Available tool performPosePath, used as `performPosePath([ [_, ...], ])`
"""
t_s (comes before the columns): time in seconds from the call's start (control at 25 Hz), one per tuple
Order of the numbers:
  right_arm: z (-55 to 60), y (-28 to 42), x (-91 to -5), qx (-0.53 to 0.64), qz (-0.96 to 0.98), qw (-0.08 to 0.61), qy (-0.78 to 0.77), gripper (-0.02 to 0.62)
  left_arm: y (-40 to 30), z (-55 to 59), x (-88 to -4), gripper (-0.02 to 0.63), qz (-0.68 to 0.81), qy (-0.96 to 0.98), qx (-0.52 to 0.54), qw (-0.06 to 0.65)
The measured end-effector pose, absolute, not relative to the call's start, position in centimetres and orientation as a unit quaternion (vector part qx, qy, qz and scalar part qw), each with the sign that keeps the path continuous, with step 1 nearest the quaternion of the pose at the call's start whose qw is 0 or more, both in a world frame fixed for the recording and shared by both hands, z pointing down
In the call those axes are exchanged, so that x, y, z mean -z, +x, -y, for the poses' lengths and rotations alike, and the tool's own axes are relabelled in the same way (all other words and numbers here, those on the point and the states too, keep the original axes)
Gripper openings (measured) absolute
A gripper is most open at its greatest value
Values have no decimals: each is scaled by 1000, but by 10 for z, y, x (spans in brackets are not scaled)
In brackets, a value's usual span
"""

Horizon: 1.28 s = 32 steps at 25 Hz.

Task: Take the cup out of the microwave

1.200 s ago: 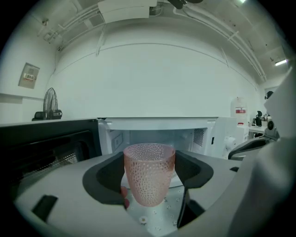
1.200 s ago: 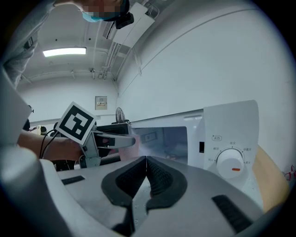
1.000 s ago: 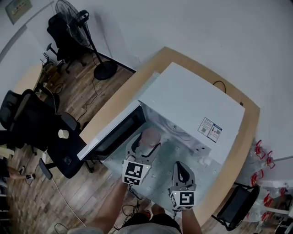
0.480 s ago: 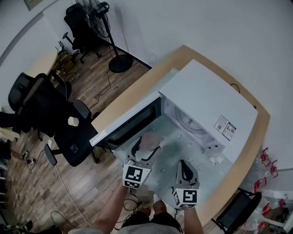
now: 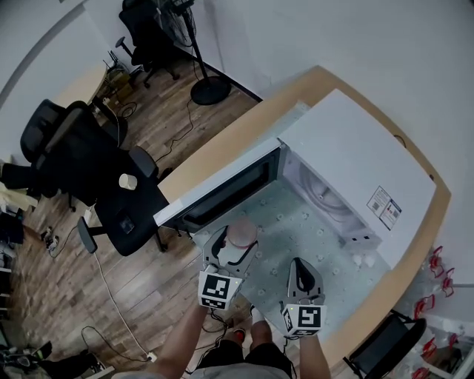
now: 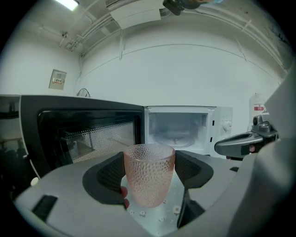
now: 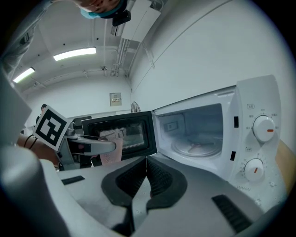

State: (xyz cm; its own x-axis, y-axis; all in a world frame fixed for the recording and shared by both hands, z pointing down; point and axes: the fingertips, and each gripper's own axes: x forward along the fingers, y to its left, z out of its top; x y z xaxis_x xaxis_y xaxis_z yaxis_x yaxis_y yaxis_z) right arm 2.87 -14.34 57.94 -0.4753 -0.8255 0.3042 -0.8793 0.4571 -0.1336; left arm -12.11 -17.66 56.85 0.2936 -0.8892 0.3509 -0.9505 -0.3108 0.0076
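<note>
A: How is the light in the head view?

B: Soft and even. The white wall at 1 o'clock is bright, the floor at 8 o'clock is darker. Shadows are weak.

A: And in the gripper views?

B: Tube lights shine at 10 o'clock in the right gripper view, and a lamp at 11 o'clock in the left gripper view. Both views bend strongly at the edges and have black corners. The cup is sharp.
</note>
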Motion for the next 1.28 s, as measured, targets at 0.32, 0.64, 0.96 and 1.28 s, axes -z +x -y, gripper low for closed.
performPosePath([
  [0.32, 139, 20, -596, -140, 852, 108, 493, 18, -136, 167, -598, 354, 589, 784, -150, 123],
  [0.64, 130, 16, -614, -148, 851, 120, 490, 18, -141, 156, -622, 354, 592, 780, -154, 128],
  [0.96, 119, 10, -621, -149, 852, 126, 485, 18, -142, 145, -631, 356, 594, 780, -152, 123],
  [1.28, 106, 8, -622, -150, 851, 128, 487, 18, -143, 135, -636, 356, 599, 775, -157, 127],
])
